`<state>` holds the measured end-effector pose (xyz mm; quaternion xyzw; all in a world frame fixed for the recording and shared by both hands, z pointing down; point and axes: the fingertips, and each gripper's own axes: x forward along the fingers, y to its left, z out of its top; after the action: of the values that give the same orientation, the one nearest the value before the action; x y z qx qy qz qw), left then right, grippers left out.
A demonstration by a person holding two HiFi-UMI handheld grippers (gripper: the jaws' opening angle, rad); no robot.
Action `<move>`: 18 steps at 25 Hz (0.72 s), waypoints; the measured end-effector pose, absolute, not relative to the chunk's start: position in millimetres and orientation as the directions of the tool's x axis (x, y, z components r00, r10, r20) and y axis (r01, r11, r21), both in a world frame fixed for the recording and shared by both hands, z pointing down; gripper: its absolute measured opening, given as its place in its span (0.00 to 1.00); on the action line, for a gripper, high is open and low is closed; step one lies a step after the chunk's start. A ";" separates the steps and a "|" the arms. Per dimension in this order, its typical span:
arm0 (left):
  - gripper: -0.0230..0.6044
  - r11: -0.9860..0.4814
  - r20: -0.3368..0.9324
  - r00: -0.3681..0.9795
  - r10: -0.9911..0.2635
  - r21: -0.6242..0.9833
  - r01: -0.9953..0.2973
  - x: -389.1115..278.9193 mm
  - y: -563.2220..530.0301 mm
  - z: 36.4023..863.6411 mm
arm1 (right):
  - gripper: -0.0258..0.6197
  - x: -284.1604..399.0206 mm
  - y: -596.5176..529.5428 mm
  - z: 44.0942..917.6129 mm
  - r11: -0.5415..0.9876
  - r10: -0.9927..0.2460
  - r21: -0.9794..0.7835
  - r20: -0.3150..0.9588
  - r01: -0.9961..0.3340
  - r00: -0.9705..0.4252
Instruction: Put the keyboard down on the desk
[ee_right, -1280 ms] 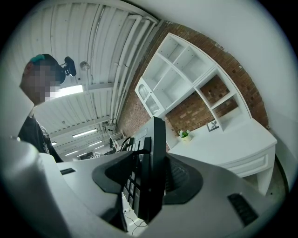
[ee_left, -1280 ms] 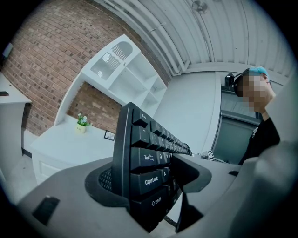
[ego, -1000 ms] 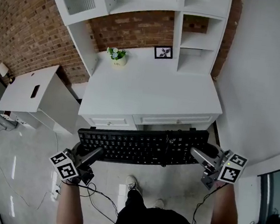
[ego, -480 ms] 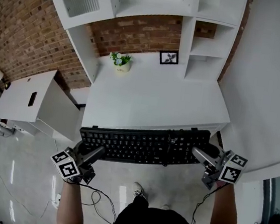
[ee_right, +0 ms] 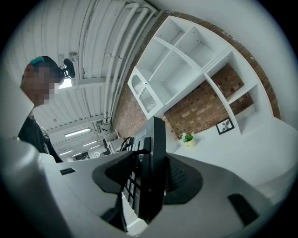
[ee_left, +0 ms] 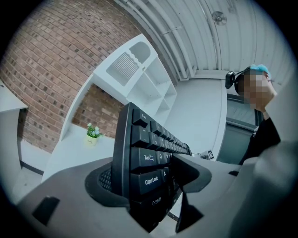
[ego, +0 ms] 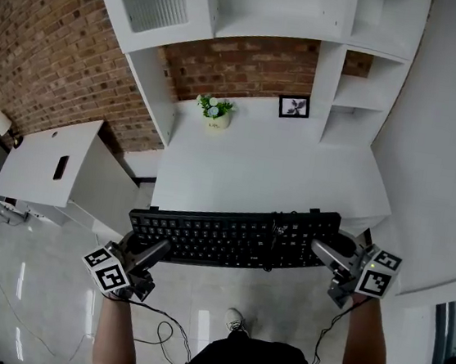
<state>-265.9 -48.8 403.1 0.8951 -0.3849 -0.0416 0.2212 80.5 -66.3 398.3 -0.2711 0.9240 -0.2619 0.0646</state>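
keyboard [ego: 234, 235] clamped at each end, left gripper [ego: 148, 253] and right gripper [ego: 326, 252] jaws closed on it, held level at front edge of desk [ego: 271, 170].

1. Keyboard [ego: 234, 234]: just 1, black, pretty much dead centre of the head view.
2. Grippers: 2. The left gripper [ego: 156, 249] is at the keyboard's 8 o'clock and the right gripper [ego: 321, 249] is at its 3 o'clock.
3. Desk [ego: 271, 170]: 1, white, at 12 o'clock from the keyboard.
4. Potted plant [ego: 214, 111]: 1, at roughly 10 o'clock on the desk.
5. Picture frame [ego: 293, 106]: 1, at 12 o'clock on the desk.
6. Side cabinet [ego: 48, 165]: 1, out at the keyboard's 9 o'clock.
7. Shoe [ego: 236, 319]: only 1 showing, at the keyboard's 6 o'clock.
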 end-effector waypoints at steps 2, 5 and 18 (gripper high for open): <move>0.54 -0.603 0.096 0.697 -0.711 0.428 -0.674 -276.9 -52.9 404.3 | 0.35 69.4 -71.9 398.8 0.718 -0.532 -0.519 0.023 -0.465 -0.847; 0.54 -0.598 0.098 0.695 -0.712 0.432 -0.674 -294.1 -59.7 407.9 | 0.35 51.9 -79.7 401.4 0.716 -0.529 -0.521 0.029 -0.464 -0.848; 0.54 -0.606 0.089 0.701 -0.707 0.436 -0.666 -337.2 -76.5 413.9 | 0.35 9.0 -93.9 404.9 0.709 -0.534 -0.520 0.046 -0.477 -0.844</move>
<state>-337.2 -76.5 413.9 0.8948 -0.3836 -0.0463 0.2238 9.0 -93.9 404.9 -0.2739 0.9228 -0.2655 0.0540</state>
